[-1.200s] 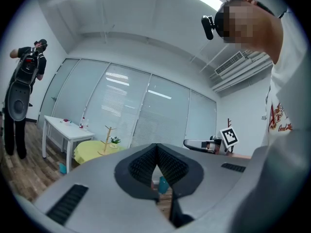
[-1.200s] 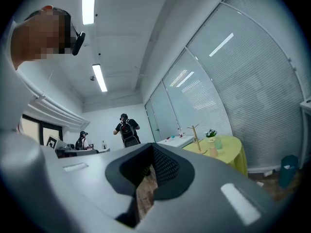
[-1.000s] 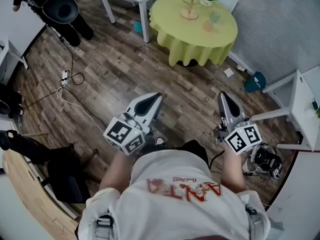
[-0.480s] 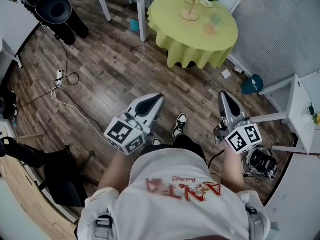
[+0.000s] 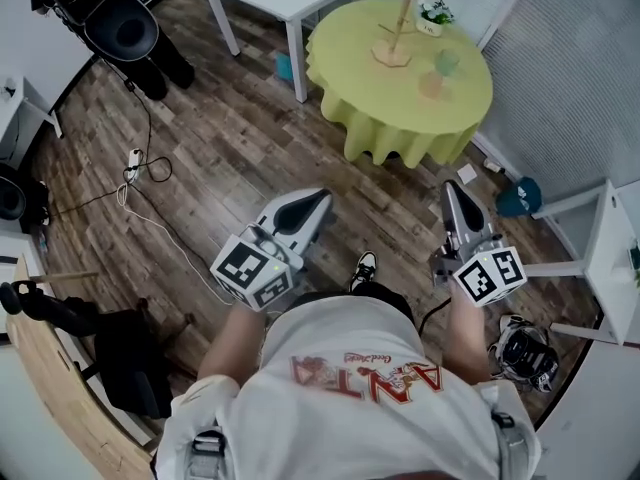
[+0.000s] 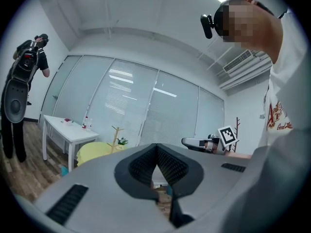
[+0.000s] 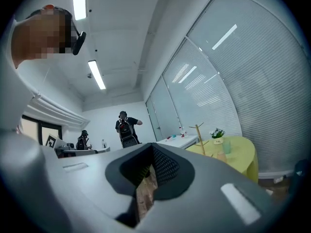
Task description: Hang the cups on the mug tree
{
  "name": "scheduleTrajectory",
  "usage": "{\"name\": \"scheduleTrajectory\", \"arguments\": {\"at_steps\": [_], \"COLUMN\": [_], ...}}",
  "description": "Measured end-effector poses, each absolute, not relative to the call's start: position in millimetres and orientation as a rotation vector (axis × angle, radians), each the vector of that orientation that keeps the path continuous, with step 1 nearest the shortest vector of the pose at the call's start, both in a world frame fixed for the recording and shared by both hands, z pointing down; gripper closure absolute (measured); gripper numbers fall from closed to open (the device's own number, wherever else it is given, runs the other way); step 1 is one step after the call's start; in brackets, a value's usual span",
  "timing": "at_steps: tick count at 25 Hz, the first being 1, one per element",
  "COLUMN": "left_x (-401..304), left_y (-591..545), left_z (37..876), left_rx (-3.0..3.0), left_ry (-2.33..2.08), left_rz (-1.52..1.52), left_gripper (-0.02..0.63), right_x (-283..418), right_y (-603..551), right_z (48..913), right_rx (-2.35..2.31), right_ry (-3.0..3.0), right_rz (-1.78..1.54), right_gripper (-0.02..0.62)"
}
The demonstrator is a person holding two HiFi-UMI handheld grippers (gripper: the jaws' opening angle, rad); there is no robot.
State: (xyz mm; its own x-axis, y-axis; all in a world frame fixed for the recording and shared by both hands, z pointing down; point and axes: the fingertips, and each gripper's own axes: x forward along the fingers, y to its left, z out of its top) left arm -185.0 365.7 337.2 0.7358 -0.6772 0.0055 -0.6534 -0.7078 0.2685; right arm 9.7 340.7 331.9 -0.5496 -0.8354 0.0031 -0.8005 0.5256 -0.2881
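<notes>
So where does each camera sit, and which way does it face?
Head view: on the person's head, facing steeply down at floor, shirt, left gripper and right gripper.
Left gripper view: on that gripper, level along its shut jaws; person's torso at right.
Right gripper view: likewise, along its shut jaws; person's head upper left.
All three share the yellow table and mug tree.

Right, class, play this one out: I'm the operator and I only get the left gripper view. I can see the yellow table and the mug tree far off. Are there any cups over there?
Observer: Yes, two. A green cup and an orange cup stand on the yellow table beside the mug tree.
Operator: Any hung yet?
Observer: No. In the head view its pegs look bare.
Operator: Is the right gripper carrying anything?
Observer: No. In its own view the right gripper has its jaws shut together, with nothing between them.
</notes>
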Motion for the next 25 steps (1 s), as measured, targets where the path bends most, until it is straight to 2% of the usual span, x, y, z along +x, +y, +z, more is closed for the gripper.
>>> {"name": "scheduleTrajectory", "arguments": {"at_steps": [15, 25], "left_x": [-60.8, -21.8], "left_y": [244.6, 211.0], "left_z": [325.6, 333.3], "left_rx": [2.715, 2.731], "left_ry": [-1.112, -1.077], "left_rz": [-0.007, 0.054], "left_gripper": [0.597, 0.597], "right_x": [144.9, 176.5], "right_y": [219.1, 189.4], "right_z": [341.9, 370.7], "right_rx": [-1.402, -1.415], "right_ry": [2.567, 2.528], "right_rz": [-0.429, -0.530], "right_gripper": [0.594, 0.594]}}
